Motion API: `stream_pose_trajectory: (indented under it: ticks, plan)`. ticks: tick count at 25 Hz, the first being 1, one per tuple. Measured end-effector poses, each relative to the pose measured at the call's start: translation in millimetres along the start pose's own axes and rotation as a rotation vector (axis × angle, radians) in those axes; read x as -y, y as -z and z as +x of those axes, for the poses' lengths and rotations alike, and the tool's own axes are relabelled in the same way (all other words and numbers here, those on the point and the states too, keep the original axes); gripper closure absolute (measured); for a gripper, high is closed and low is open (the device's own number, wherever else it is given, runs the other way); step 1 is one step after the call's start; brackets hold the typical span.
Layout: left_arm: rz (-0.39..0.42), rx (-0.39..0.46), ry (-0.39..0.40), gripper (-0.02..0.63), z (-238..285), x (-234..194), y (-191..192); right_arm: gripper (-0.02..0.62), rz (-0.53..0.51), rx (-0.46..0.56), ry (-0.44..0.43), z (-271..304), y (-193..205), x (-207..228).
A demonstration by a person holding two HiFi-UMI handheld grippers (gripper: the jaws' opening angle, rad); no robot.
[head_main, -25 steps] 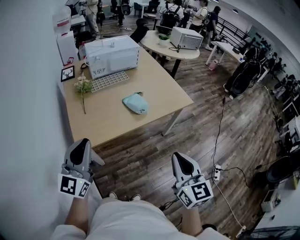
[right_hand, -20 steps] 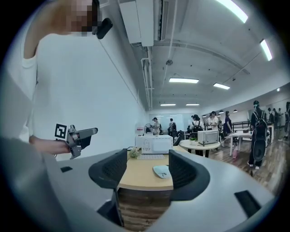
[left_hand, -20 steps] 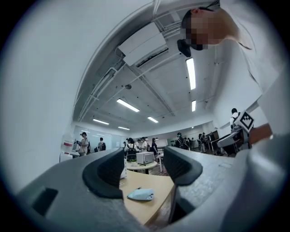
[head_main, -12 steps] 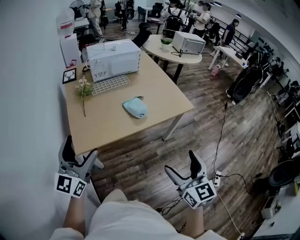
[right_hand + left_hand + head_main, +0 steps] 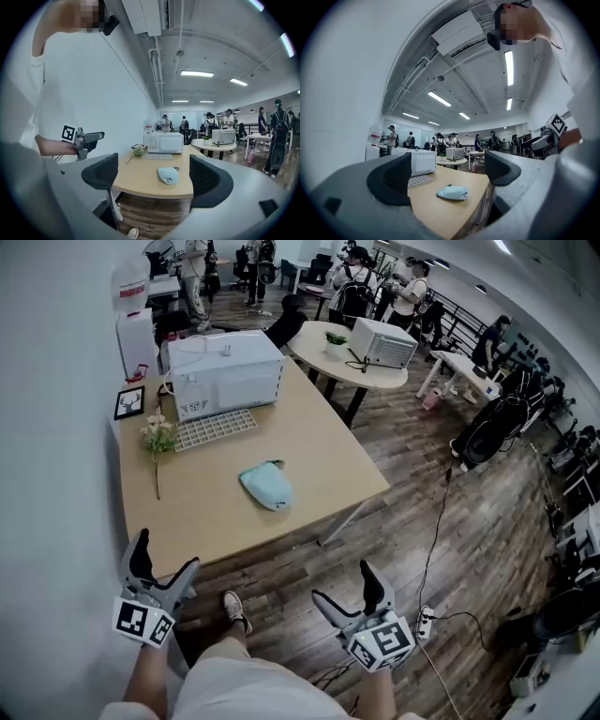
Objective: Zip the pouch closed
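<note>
The pale blue pouch [image 5: 265, 488] lies on the wooden table [image 5: 206, 521], near its right front part, well ahead of both grippers. It also shows small and far off in the left gripper view [image 5: 452, 192] and the right gripper view [image 5: 168, 175]. My left gripper [image 5: 167, 559] hangs just short of the table's near left corner; its jaws are opening, with nothing between them [image 5: 446, 172]. My right gripper [image 5: 345, 585] hovers over the wooden floor, jaws likewise opening and empty [image 5: 157, 176].
A white microwave [image 5: 225, 371], a white keyboard [image 5: 216, 427], a flower sprig [image 5: 157, 437] and a small picture frame [image 5: 128, 401] stand at the table's far end. Beyond is a round table [image 5: 352, 343]. A power strip [image 5: 422, 622] with cables lies on the floor at the right.
Both grippers were shut a second ago and now stand wide open. Both hands have moved forward toward the table and sunk a little; a foot has stepped forward.
</note>
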State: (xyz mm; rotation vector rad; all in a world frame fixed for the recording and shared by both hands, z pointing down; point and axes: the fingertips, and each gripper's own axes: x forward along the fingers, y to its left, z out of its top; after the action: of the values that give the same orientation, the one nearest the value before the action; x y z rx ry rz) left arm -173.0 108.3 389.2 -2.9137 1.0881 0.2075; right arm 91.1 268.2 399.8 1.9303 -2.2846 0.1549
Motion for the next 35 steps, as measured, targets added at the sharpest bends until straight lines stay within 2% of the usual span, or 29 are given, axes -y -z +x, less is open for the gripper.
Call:
stream_pose_trajectory:
  ticks: [3, 8, 13, 18, 22, 24, 29, 35]
  plan:
    - [-0.023, 0.009, 0.014, 0.127, 49, -21, 6, 0.143, -0.001, -0.013, 0.003, 44, -8, 22]
    - [-0.057, 0.040, 0.064, 0.127, 137, -51, 5, 0.144, -0.053, -0.029, -0.010, 124, -43, 56]
    - [-0.097, 0.033, 0.132, 0.127, 200, -66, 19, 0.144, -0.082, -0.054, -0.007, 185, -64, 79]
    - [-0.138, -0.027, 0.154, 0.127, 234, -77, 47, 0.144, -0.046, -0.132, -0.010, 221, -43, 99]
    - [-0.151, -0.066, 0.131, 0.127, 248, -90, 63, 0.144, 0.101, -0.122, -0.059, 254, -37, 117]
    - [-0.143, -0.074, 0.109, 0.127, 256, -95, 67, 0.144, 0.119, -0.128, -0.082, 270, -34, 128]
    - [-0.106, -0.061, 0.050, 0.127, 287, -104, 67, 0.159, 0.026, -0.216, -0.153, 315, -11, 159]
    - [-0.107, -0.103, 0.032, 0.129, 314, -94, 79, 0.253, -0.128, -0.390, -0.221, 373, 57, 193]
